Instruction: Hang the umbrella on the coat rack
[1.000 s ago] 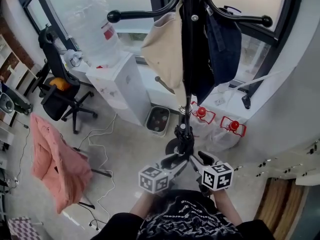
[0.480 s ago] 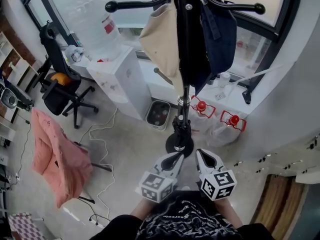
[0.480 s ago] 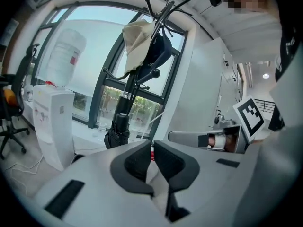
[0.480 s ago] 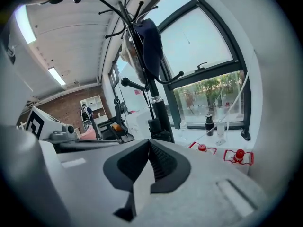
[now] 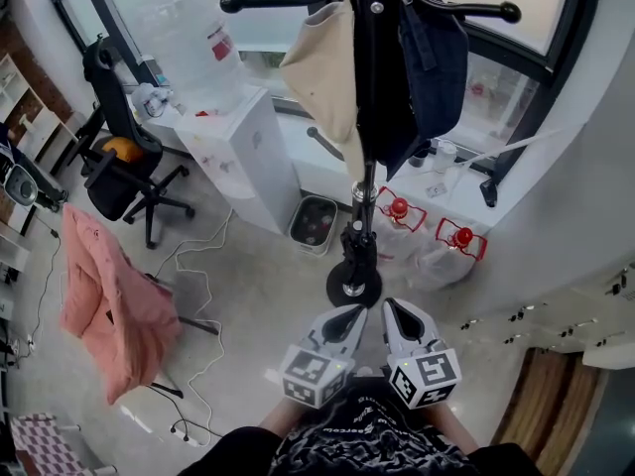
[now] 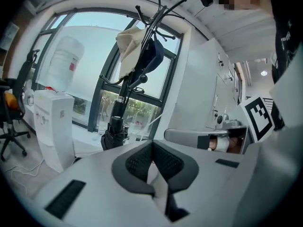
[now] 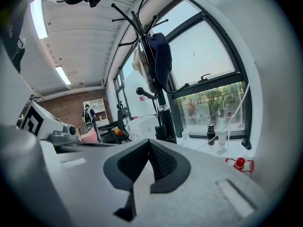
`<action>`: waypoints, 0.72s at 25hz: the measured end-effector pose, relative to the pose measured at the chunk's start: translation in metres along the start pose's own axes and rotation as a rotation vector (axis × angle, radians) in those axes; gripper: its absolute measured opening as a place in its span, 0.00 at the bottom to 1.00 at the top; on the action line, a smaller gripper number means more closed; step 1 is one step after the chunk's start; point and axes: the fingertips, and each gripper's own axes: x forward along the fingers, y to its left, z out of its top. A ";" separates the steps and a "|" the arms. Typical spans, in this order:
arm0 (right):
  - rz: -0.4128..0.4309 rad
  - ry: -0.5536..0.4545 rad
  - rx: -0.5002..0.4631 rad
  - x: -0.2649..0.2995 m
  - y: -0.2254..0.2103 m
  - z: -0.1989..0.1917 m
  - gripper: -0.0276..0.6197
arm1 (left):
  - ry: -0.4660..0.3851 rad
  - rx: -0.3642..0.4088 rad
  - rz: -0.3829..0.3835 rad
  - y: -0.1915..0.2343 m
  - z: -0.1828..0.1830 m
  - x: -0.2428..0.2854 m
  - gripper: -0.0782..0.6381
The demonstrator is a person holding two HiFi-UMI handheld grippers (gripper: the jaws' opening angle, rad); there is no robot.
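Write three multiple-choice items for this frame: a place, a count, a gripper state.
1. In the head view, where is the pink garment from the coat rack? A left B right C hung on it
2. How many red-capped jugs stand on the floor? A one B two C four
3. The left gripper and right gripper are: A both shut, empty B both open C left open, right shut
Answers: 1 A, it drapes at far left; 2 B, two red caps show; 3 A, each pair of pads meets with nothing between.

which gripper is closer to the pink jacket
Left. The left gripper is on the same side as the pink jacket; the right gripper is beyond it, farther off.
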 end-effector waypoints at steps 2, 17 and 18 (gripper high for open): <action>0.006 0.002 -0.008 -0.002 0.003 -0.001 0.05 | -0.005 0.002 0.003 -0.003 -0.001 -0.001 0.12; 0.083 -0.029 0.008 -0.011 0.020 -0.007 0.05 | -0.015 -0.008 0.001 -0.013 -0.014 -0.007 0.12; 0.082 -0.027 0.004 -0.011 0.020 -0.008 0.05 | -0.015 -0.014 0.001 -0.012 -0.015 -0.008 0.12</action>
